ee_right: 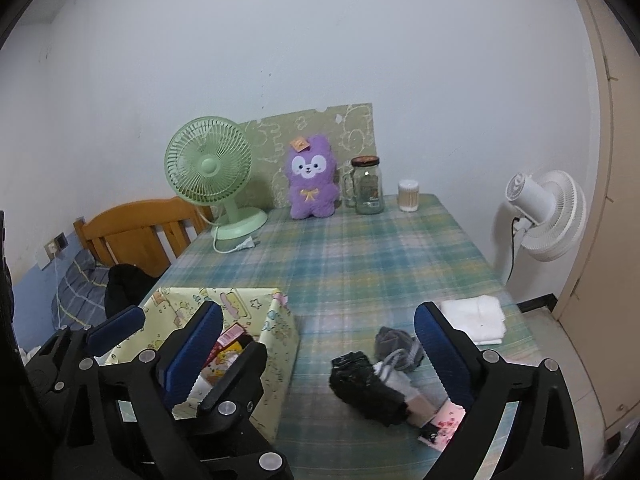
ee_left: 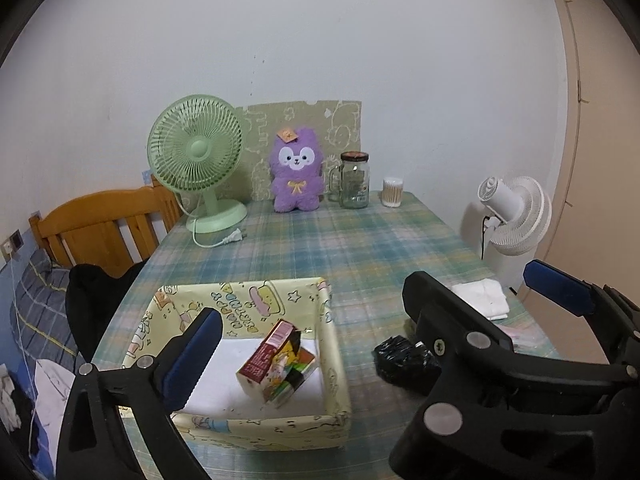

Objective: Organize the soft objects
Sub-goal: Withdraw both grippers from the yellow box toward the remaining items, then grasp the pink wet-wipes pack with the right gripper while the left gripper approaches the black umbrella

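Note:
A yellow cartoon-print box (ee_left: 332, 344) (ee_right: 280, 332) sits at the near left of the table. In it lie a colourful tissue pack (ee_left: 278, 362) (ee_right: 224, 354) and a white cloth (ee_left: 218, 380). My left gripper (ee_left: 376, 320) is open and empty above the box and the black bundle. A crumpled black bundle (ee_left: 404, 360) (ee_right: 364, 384) lies right of the box, with grey socks (ee_right: 398, 342) and a pink packet (ee_right: 444, 420) beside it. A folded white towel (ee_left: 486, 298) (ee_right: 478, 318) lies further right. My right gripper (ee_right: 320, 344) is open and empty above the black bundle.
At the table's back stand a green fan (ee_left: 196, 160) (ee_right: 210, 170), a purple plush (ee_left: 297, 176) (ee_right: 312, 178), a glass jar (ee_left: 354, 180) (ee_right: 368, 186) and a cotton-swab tub (ee_left: 392, 192) (ee_right: 409, 196). A white fan (ee_left: 514, 210) (ee_right: 546, 214) stands off the right edge. A wooden bed (ee_left: 104, 228) is at left.

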Demonstrator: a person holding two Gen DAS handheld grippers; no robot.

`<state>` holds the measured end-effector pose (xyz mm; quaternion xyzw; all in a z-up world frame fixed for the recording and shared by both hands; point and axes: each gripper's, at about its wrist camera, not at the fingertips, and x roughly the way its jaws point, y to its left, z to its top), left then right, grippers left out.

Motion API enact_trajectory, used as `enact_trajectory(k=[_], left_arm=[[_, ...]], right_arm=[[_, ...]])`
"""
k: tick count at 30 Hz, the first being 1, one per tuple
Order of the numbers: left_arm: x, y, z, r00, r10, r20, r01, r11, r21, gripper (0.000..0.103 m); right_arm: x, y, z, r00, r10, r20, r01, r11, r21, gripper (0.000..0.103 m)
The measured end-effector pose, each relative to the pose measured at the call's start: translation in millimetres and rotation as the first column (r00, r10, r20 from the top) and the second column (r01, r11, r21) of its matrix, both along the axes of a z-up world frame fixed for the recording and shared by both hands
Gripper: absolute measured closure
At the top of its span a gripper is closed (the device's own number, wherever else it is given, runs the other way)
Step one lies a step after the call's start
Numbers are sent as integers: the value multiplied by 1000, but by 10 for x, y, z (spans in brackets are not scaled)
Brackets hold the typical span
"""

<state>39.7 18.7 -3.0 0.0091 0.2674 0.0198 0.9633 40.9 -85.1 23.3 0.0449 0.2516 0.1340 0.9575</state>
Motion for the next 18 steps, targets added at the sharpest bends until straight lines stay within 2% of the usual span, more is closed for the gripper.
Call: enact_trajectory(k=[9,18], left_arm=[[-53,-269,26,998,-58,4,58,998,-20,0],[-59,-558,-10,996,-90,7,90,996,-10,0]], right_arm=[[-98,-268,56,999,-32,37,33,999,-11,2],[-161,-529,21,997,-62,51,63,998,-26,2]])
